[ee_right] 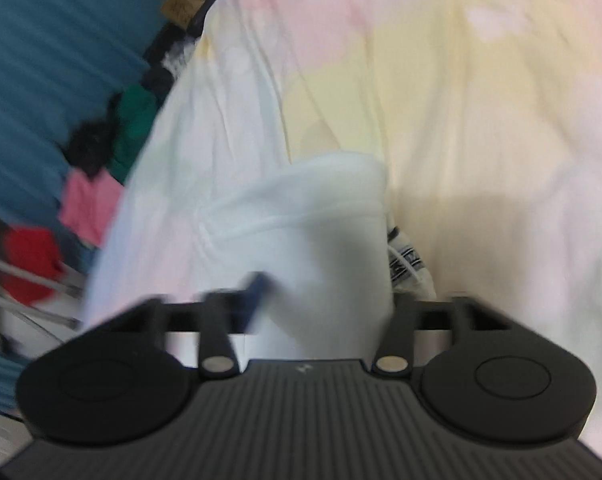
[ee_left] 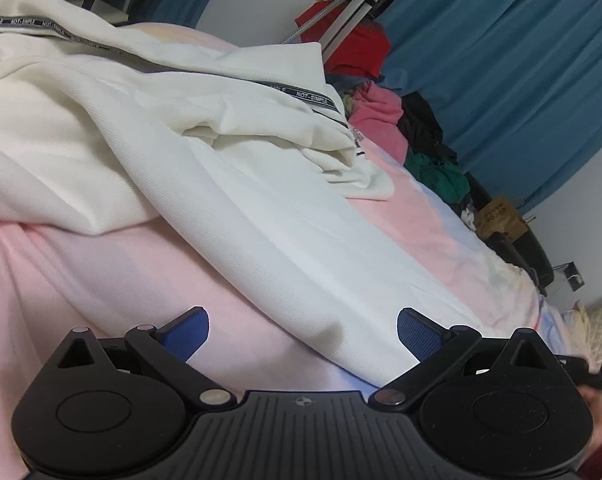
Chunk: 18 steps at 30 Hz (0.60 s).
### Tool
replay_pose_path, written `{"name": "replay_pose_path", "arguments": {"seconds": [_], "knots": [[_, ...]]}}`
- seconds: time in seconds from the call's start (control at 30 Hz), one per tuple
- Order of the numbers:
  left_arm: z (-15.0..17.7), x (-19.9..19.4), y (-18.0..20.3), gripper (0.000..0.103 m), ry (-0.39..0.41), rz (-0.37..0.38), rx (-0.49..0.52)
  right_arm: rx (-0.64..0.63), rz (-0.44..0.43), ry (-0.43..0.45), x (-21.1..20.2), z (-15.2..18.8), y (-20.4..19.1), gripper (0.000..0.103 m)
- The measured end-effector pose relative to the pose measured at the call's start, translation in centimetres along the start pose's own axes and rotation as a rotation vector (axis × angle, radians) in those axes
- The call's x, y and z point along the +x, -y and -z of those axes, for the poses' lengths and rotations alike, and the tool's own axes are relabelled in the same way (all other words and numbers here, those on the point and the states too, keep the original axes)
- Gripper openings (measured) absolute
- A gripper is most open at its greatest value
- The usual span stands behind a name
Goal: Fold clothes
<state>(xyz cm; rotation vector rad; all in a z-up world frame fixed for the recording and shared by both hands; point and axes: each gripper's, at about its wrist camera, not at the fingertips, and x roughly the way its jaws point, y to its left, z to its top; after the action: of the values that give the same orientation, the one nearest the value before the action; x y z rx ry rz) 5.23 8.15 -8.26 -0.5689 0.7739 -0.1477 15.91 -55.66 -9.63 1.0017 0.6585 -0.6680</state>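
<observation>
The right-wrist view is motion-blurred: white cloth fills the right gripper (ee_right: 321, 300), hiding one pad, so its grip cannot be told. The left gripper (ee_left: 303, 334) stands wide open, unclamped. The white garment (ee_left: 161, 128), trimmed with lettered black tape, lies rumpled on the pastel bedsheet (ee_left: 81, 280).

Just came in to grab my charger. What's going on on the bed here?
A person is folding laundry with handheld tongs, one set in each hand. The right tongs have white fabric between their fingers, part of a white garment with black lettered trim that lies crumpled on the pastel bedsheet. The left tongs are open just above the sheet, gripping nothing. A pile of unfolded clothes waits beside the blue curtain.
</observation>
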Motion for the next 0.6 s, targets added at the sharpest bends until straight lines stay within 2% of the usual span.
{"name": "replay_pose_path", "arguments": {"seconds": [0.1, 0.23, 0.3, 0.33, 0.4, 0.43, 0.53, 0.6], "knots": [[-0.6, 0.2, -0.6, 0.102, 0.013, 0.010, -0.024, -0.069, -0.089, 0.040, -0.4, -1.3, -3.9, 0.006], [-1.3, -0.4, -1.1, 0.102, 0.044, 0.039, -0.056, -0.159, -0.349, 0.159, -4.8, -2.5, -7.9, 0.006], [-1.6, -0.8, -1.2, 0.102, 0.060, 0.047, -0.065, -0.159, -0.483, 0.241, -7.1, -2.6, -7.6, 0.006], [-1.7, -1.0, -1.2, 0.102, 0.065, 0.048, -0.069, -0.140, -0.502, 0.272, -7.5, -2.5, -6.6, 0.006], [-1.9, -1.3, -1.4, 0.102, 0.069, 0.055, -0.083, -0.093, -0.478, 0.311, -7.5, -2.1, -3.8, 0.006], [-1.9, -1.3, -1.6, 0.102, 0.068, 0.058, -0.092, -0.060, -0.437, 0.294, -6.6, -1.9, -2.1, 0.006], [-2.0, -1.5, -2.2, 0.102, 0.061, 0.069, -0.129, 0.054, -0.305, 0.194, -2.9, -1.4, 3.2, 0.006], [-2.1, -1.7, -2.5, 0.102, 0.062, 0.061, -0.154, 0.126, -0.226, 0.090, -0.7, -1.5, 6.1, 0.006]]}}
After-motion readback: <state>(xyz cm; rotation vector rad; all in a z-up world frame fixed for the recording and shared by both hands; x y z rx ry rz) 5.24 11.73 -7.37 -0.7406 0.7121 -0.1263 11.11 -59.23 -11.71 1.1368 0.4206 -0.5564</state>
